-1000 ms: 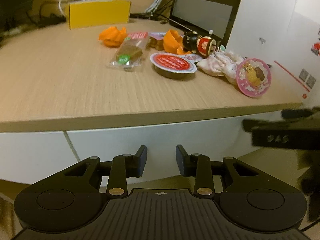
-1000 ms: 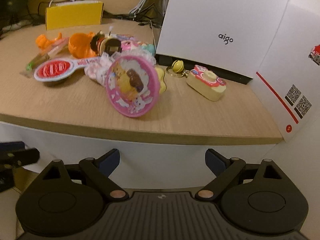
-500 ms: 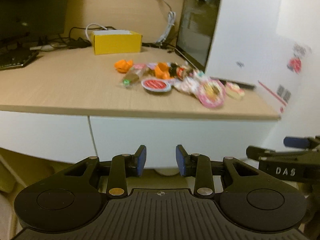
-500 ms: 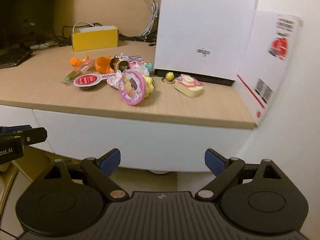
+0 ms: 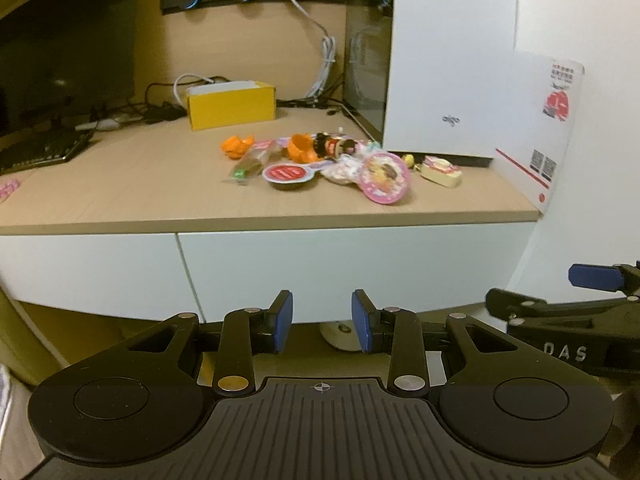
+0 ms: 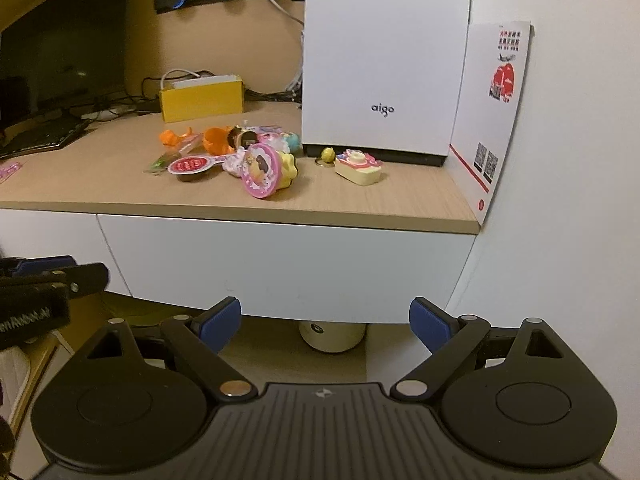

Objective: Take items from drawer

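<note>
A closed white drawer front (image 5: 340, 264) (image 6: 280, 264) runs under the wooden desk top (image 5: 120, 184) (image 6: 380, 204). On the desk lies a pile of small items: a pink round toy (image 5: 386, 177) (image 6: 261, 170), a red-lidded cup (image 5: 289, 174) (image 6: 188, 167), orange toys (image 5: 238, 146) (image 6: 214, 139) and a cream toy camera (image 5: 440, 170) (image 6: 358, 166). My left gripper (image 5: 322, 322) hangs open and empty below and in front of the drawer. My right gripper (image 6: 325, 320) is open wider, also empty, at the same distance from the drawer.
A white aigo box (image 5: 448, 60) (image 6: 384, 56) and a printed card (image 6: 492, 120) stand at the desk's right end against a white wall. A yellow box (image 5: 232, 105), cables and a dark monitor (image 5: 60, 52) sit at the back left. A cream round object (image 6: 332, 334) rests on the floor under the drawer.
Both grippers have drawn back from the desk and risen a little; the desk items look smaller and farther away. Neither pair of jaws has changed its gap.
</note>
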{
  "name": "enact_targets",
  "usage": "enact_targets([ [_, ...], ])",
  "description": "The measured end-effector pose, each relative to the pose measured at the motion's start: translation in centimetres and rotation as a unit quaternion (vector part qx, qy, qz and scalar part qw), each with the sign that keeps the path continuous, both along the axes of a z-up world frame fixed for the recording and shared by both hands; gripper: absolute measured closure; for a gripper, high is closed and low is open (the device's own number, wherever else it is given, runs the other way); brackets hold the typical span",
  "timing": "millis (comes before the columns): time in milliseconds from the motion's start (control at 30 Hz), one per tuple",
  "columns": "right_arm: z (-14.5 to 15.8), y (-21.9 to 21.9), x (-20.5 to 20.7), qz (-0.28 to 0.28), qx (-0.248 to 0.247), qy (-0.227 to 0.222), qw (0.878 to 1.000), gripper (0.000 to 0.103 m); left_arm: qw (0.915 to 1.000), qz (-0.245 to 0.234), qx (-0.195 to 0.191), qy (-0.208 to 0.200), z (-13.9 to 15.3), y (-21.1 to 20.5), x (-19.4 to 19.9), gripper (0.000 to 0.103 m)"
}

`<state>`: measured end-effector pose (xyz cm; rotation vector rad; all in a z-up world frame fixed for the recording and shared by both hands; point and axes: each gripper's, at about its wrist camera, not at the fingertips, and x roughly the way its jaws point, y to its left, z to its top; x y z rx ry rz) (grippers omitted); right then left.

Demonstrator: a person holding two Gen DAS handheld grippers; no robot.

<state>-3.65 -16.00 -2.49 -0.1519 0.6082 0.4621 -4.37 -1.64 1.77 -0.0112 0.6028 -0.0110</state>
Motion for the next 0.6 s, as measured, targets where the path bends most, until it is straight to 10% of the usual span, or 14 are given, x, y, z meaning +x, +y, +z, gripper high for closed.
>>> enact_targets([
  [600, -0.6, -0.6, -0.2, 0.001, 0.008, 0.030, 1.000, 0.011, 0.9995, -0.016, -0.014, 0.024, -1.4, -1.5, -0.5, 0.067],
])
